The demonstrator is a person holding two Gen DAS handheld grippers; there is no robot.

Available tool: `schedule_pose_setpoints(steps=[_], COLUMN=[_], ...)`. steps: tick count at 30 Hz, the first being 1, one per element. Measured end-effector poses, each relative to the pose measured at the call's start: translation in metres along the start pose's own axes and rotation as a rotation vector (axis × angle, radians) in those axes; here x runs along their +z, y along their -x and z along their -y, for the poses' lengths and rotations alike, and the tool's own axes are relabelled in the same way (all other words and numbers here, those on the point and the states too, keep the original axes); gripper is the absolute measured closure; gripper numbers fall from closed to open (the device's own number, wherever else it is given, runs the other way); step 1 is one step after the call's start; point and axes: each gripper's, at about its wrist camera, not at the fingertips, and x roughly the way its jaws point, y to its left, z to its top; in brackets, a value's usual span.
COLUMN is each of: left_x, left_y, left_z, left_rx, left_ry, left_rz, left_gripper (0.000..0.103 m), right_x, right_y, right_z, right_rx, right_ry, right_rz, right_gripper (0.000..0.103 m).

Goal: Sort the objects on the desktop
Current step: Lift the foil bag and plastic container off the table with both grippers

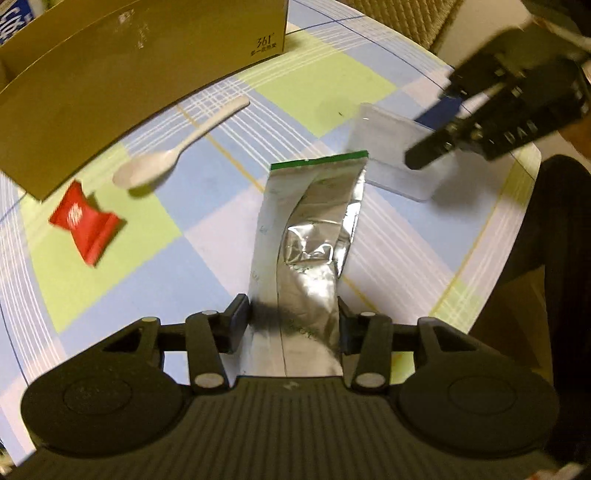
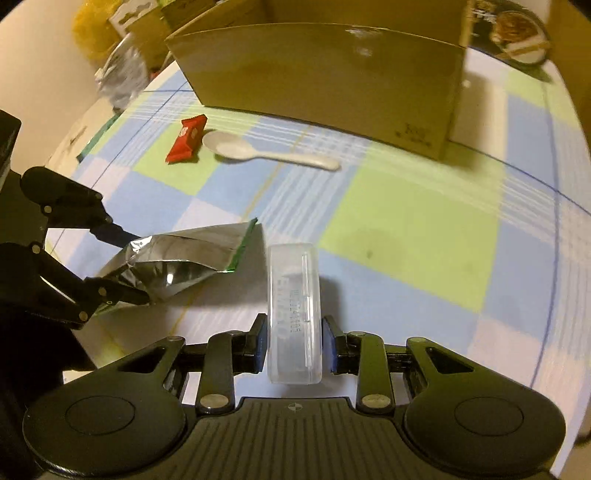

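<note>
A silver foil pouch (image 1: 306, 240) with a green top edge lies lengthwise between the jaws of my left gripper (image 1: 291, 325), whose pads press on its lower sides. In the right wrist view the same pouch (image 2: 184, 258) looks crumpled where the left gripper (image 2: 133, 266) grips it. My right gripper (image 2: 293, 339) is shut on a clear plastic case (image 2: 293, 295), held on edge just above the checked tablecloth. From the left wrist, the case (image 1: 388, 147) and the right gripper (image 1: 428, 136) sit at the upper right. A red wrapped candy (image 1: 86, 221) and a white spoon (image 1: 166, 155) lie loose near the box.
An open brown cardboard box (image 2: 325, 81) stands at the back of the table, with the spoon (image 2: 258, 151) and red candy (image 2: 186, 142) just before it. Behind are crinkled bags (image 2: 122, 74) and a bowl (image 2: 517, 33). The table's rounded edge (image 1: 517, 229) and a person's dark clothing (image 1: 546, 258) are at the right.
</note>
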Motion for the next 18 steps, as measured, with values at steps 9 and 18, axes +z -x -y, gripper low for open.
schedule_pose_setpoints(steps=[9,18], left_x=[-0.004,0.015], left_y=[-0.002,-0.011], left_z=[0.014,0.020], left_rx=[0.050,0.061], left_ry=[0.004,-0.045], left_rz=[-0.030,-0.068], left_gripper=[0.043,0.036], right_x=[-0.031,-0.040], right_y=[0.004,-0.002], right_z=[-0.016,-0.022], right_rx=[-0.059,-0.078], right_ry=[0.023,0.062], right_rz=[0.070,0.087], right_gripper=[0.073,0.055])
